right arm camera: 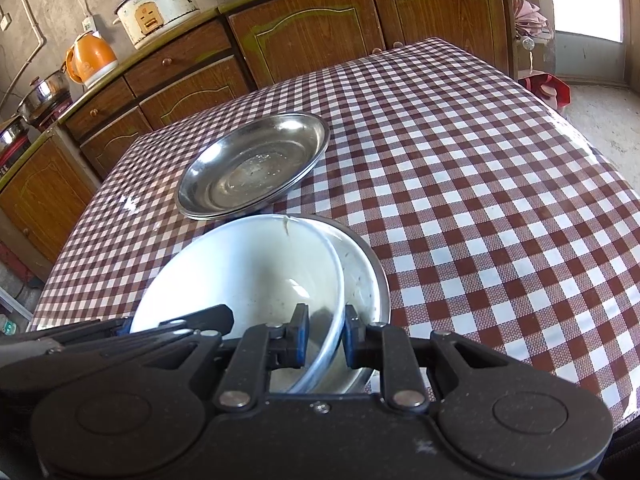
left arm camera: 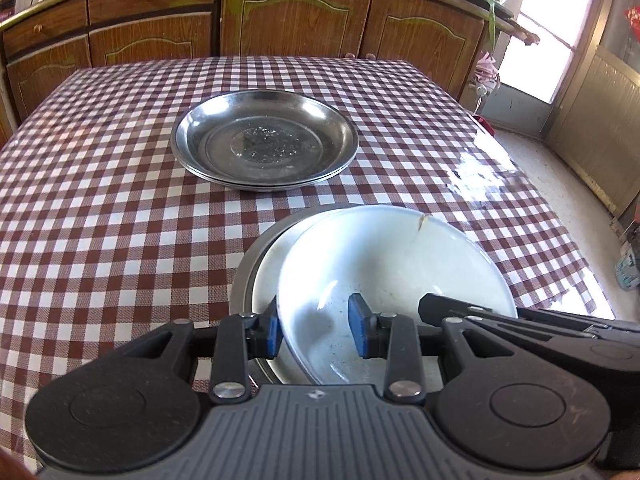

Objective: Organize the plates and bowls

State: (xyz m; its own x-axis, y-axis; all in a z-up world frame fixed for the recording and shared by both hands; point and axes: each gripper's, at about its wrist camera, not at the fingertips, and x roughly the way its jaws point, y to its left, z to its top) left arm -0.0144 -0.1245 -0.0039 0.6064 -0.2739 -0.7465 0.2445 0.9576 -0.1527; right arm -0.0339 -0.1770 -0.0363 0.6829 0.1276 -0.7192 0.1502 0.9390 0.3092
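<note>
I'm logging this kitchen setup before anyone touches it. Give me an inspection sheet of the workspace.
Surface: table under a red-and-white checked cloth, glossy.
Job's things: stacked steel plates mid-table; white bowl with a cracked rim, tilted inside a steel bowl.
Clutter: nothing seen on the table.
Grippers: left hand-held gripper straddles the white bowl's rim, right pad clear of it; right hand-held gripper shut on the same rim.
Cables: wall cord near the rice cooker.
Surroundings: wooden cabinets, orange kettle, steel pot, bright doorway.

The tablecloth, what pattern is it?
The tablecloth has a reddish-brown and white check, clearest in the left wrist view.
</note>
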